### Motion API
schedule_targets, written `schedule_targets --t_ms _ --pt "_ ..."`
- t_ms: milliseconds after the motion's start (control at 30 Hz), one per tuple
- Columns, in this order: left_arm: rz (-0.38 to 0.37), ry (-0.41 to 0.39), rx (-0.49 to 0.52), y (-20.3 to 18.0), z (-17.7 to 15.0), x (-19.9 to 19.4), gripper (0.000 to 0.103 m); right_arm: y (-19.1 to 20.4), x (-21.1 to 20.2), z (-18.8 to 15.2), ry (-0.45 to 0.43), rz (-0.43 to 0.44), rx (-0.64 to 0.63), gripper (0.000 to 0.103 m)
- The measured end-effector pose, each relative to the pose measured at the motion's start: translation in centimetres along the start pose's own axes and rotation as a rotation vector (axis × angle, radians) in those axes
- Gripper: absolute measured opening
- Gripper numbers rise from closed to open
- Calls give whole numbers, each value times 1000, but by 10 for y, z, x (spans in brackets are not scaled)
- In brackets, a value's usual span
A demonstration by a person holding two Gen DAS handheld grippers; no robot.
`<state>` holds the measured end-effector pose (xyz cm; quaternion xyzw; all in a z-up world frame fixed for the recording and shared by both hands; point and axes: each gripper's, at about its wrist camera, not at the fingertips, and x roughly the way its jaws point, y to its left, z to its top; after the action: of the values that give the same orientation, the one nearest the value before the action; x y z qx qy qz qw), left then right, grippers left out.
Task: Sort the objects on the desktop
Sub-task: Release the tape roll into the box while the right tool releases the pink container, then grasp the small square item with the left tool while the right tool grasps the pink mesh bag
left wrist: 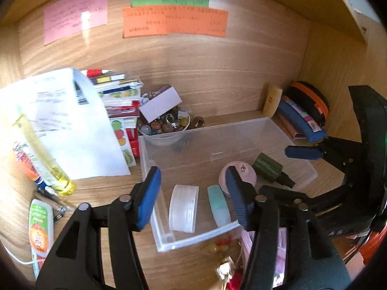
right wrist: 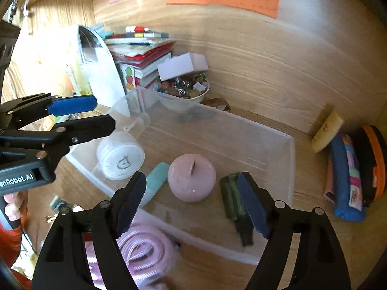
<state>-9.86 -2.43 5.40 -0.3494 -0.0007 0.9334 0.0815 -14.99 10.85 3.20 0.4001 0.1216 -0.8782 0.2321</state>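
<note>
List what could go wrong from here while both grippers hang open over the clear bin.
1. The left gripper straddles the clear bin's near wall; lowering it may hit the rim and shove the bin.
2. The bowl of beads sits heaped against the bin's far corner, with a small box perched on top; a shove could spill them.
3. The right gripper hangs close over the dark green bottle and pink round case, so closing may catch the wrong one.

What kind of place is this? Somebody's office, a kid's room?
Most likely a home study desk set in a wooden nook. Coloured paper notes are stuck on the back panel, a stack of books leans in the corner, and pencil cases lie beside a clear plastic bin of small items.
</note>
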Motion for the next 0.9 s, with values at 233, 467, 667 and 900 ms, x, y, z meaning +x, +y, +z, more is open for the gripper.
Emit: schedule_targets --t_ms 233,467,667,900 --pt "50 -7 10 6 -22 -28 64 11 -24 -16 -11 19 24 81" --pt "92 29 0 20 -56 -41 65 23 -28 -37 21 64 75 81" --pt "93 94 -41 35 -85 -39 65 58 -10 -60 92 113 38 81" --pt "94 144 -49 43 -113 -39 65 60 -5 -82 109 55 -23 84"
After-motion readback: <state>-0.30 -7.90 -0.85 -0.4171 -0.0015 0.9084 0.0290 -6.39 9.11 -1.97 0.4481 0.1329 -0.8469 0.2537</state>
